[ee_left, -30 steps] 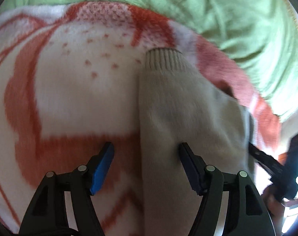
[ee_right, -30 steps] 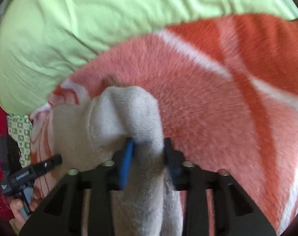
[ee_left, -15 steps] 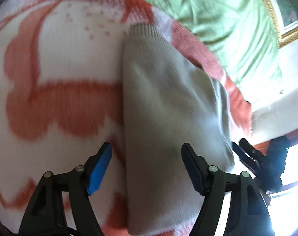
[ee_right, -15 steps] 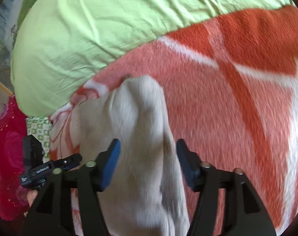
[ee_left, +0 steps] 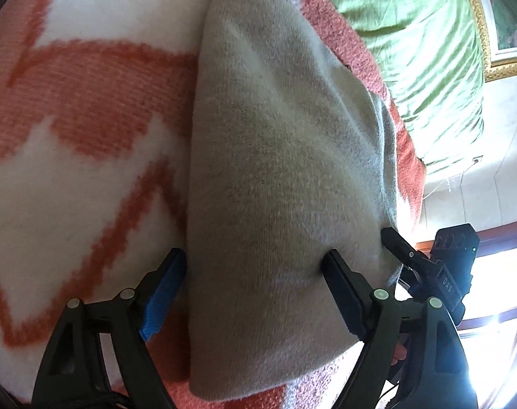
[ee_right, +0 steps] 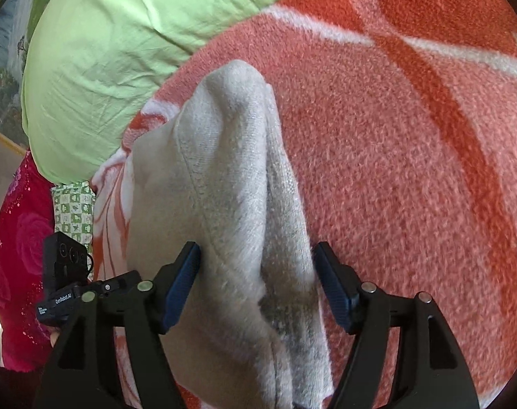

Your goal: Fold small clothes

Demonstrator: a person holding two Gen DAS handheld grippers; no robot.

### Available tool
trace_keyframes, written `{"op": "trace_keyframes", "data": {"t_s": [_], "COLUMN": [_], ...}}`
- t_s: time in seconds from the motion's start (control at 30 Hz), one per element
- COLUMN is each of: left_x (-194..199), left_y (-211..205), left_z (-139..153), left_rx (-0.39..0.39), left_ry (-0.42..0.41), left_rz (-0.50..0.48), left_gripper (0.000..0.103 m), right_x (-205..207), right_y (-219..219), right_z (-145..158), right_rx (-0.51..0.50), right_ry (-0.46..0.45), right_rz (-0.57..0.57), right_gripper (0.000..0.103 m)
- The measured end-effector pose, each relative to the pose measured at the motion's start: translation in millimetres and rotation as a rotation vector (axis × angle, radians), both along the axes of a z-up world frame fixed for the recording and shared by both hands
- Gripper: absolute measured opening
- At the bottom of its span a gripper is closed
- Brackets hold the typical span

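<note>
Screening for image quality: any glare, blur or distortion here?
Left wrist view: the window at lower right is blown out, and the beige sweater is sharp mid-frame; right wrist view: even light, slight blur at the orange blanket edge; both show fisheye bending.

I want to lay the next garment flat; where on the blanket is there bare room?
Free: the blanket right of the beige sweater, up to the green sheet; also the white-and-orange stretch left of it. Crowded: the blanket's edge near the green sheet, where the right tool sits.
</note>
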State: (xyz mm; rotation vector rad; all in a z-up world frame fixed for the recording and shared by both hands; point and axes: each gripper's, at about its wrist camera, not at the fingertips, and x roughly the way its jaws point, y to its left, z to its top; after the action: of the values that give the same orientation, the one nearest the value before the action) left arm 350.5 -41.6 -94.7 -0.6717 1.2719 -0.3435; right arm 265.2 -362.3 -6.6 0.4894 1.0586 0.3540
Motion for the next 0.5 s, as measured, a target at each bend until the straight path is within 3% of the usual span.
{"op": "trace_keyframes", "data": {"t_s": [0.17, 0.2, 0.27, 0.3, 0.4, 0.5], "left_x": [12, 15, 16, 17, 15, 10], "left_y": [-16, -20, -23, -26, -26, -21], "left_z": [-12, -13, -13, -13, -4, 9], "left_rx": [-0.002, 0.004, 0.013, 0.02, 0.004, -0.004], "left_ry": [-0.002, -0.012, -0.026, -0.035, -0.066, -0.098], "left_rz": [-0.013, -0.016, -0.027, -0.032, -0.043, -0.035], "left_gripper": [0.083, 0.079, 0.068, 0.062, 0.05, 0.045], "right_x": [10, 11, 13, 13, 4, -8], "right_y": [-3, -3, 1, 3, 5, 11], "right_z": [-11, -12, -13, -17, -11, 3], "right_rx": [0.041, 0.05, 0.083, 0.131, 0.149, 0.166], "right_ry": [0.022, 0.025, 0.032, 0.055, 0.046, 0.016], "right_rz": [0.033, 0.029, 0.057, 0.065, 0.021, -0.005], "right_gripper": [0.079, 0.079, 0.063, 0.042, 0.035, 0.031]}}
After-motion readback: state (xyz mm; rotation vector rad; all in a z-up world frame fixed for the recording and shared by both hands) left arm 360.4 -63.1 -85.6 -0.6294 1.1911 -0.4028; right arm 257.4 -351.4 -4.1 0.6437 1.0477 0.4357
